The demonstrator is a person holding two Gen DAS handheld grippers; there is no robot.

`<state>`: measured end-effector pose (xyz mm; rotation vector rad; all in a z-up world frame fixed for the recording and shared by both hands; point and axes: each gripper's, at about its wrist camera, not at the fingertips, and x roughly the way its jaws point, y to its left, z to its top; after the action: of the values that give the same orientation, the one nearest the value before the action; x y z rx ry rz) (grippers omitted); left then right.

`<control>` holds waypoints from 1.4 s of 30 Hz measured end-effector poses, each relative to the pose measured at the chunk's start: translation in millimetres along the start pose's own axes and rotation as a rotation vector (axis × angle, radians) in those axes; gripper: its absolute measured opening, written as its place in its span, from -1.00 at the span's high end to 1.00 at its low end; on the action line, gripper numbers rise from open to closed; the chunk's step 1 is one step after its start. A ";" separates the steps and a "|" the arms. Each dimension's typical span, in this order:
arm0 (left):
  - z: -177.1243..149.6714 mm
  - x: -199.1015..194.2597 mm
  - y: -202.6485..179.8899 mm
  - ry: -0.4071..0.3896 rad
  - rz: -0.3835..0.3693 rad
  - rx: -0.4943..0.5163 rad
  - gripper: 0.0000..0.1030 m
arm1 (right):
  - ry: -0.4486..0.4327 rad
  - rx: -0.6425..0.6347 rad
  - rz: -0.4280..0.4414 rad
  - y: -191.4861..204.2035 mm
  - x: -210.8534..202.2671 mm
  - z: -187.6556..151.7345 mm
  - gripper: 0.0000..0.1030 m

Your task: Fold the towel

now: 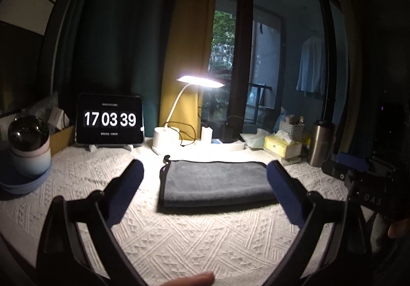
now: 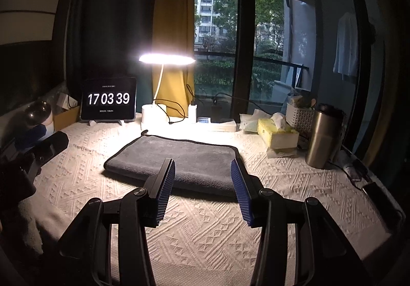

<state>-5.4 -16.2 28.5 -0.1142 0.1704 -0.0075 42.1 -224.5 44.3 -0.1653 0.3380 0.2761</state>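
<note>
A dark grey towel is seen lying folded and flat on the white patterned tablecloth, in front of the lit desk lamp and the tablet clock. The left gripper is held wide apart before it, grasping nothing. The right gripper is likewise spread, empty, over the towel's near edge.
</note>
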 end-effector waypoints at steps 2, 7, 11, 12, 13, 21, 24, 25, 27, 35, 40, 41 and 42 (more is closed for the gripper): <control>1.7 -2.0 0.4 -0.002 0.004 0.005 -0.91 | 0.001 -0.002 -0.003 1.2 -0.9 -0.7 0.06; 4.9 -3.0 0.8 -0.002 0.010 0.009 -0.92 | -0.013 0.003 -0.002 1.3 -4.3 0.7 0.05; 5.9 -4.9 -2.2 -0.006 0.009 0.020 -0.92 | -0.020 -0.002 -0.006 2.3 -4.6 1.0 0.05; 5.9 -5.1 -2.8 -0.006 0.009 0.022 -0.92 | -0.019 -0.001 -0.005 2.2 -4.5 0.8 0.05; 5.9 -5.2 -3.2 -0.005 0.009 0.024 -0.92 | -0.019 0.000 -0.005 2.0 -4.3 0.5 0.05; 7.1 -6.1 -4.7 -0.011 0.004 0.025 -0.93 | -0.016 -0.006 -0.001 1.5 -3.2 -1.7 0.05; 7.0 -6.7 -5.0 -0.014 0.000 0.026 -0.93 | -0.011 -0.005 0.002 1.9 -1.8 -2.7 0.05; 6.6 -6.6 -5.0 -0.014 0.000 0.026 -0.93 | -0.010 -0.006 0.002 2.2 -1.5 -2.7 0.05; 6.1 -6.0 -4.8 -0.011 -0.003 0.025 -0.93 | -0.011 -0.007 0.003 2.5 -1.4 -2.5 0.05; 5.9 -5.5 -5.7 -0.009 -0.008 0.026 -0.93 | -0.010 -0.006 0.003 3.2 -1.8 -1.8 0.05; 6.0 -5.6 -5.5 -0.009 -0.009 0.026 -0.93 | -0.011 -0.009 0.005 4.0 -1.4 -1.2 0.05; 5.9 -5.1 -5.5 -0.009 -0.010 0.026 -0.93 | -0.010 -0.009 0.004 4.1 -1.1 -1.1 0.05; 5.9 -4.6 -5.4 -0.007 -0.010 0.026 -0.93 | -0.010 -0.009 0.004 4.0 -1.4 -1.3 0.05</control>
<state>-8.9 -20.8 35.7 -0.0889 0.1624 -0.0193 39.3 -221.2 43.1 -0.1717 0.3270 0.2820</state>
